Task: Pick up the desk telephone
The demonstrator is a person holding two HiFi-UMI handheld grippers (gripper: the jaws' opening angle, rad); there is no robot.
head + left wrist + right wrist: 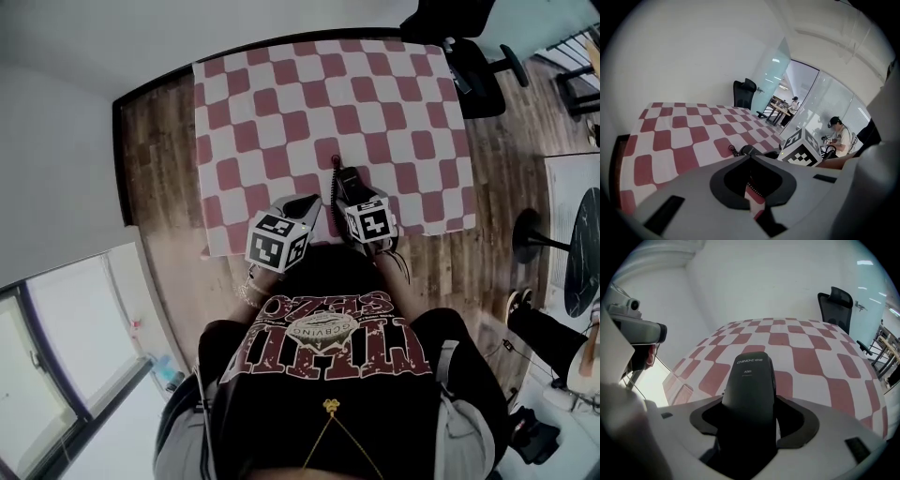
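nearest the head camera, a black t-shirt [328, 347] with red and white print is seen, worn by the person by whom both tools are held. just beyond it, the left gripper [311, 202] is held over the near edge of the checkered cloth [281, 112], angled toward the other tool. its jaws are drawn in to a narrow slit. only a strip of the red and white cloth is seen through that slit, and nothing is gripped.

the right gripper [349, 184] is pointed steeply down just beside it. its jaws are spread wide, and the desk telephone [751, 380] is found between them. it is a black body marked "a081", set near the table's front edge, with its length running away from the person. as far as can be told, it is rested on the cloth. a sliver of cloth is seen between the telephone and one pad, so no squeeze is shown. a dark coiled cord [336, 161] is seen at the telephone's far end. in the left gripper view, the telephone is seen low on the cloth beside the right gripper's marker cube [801, 150].

farther out, the table top is covered by the checkered squares. a black office chair [473, 70] is placed past the far right corner, on a wooden floor [155, 159]. farthest away, beyond a glass partition [778, 79], a seated person [839, 133] is seen.
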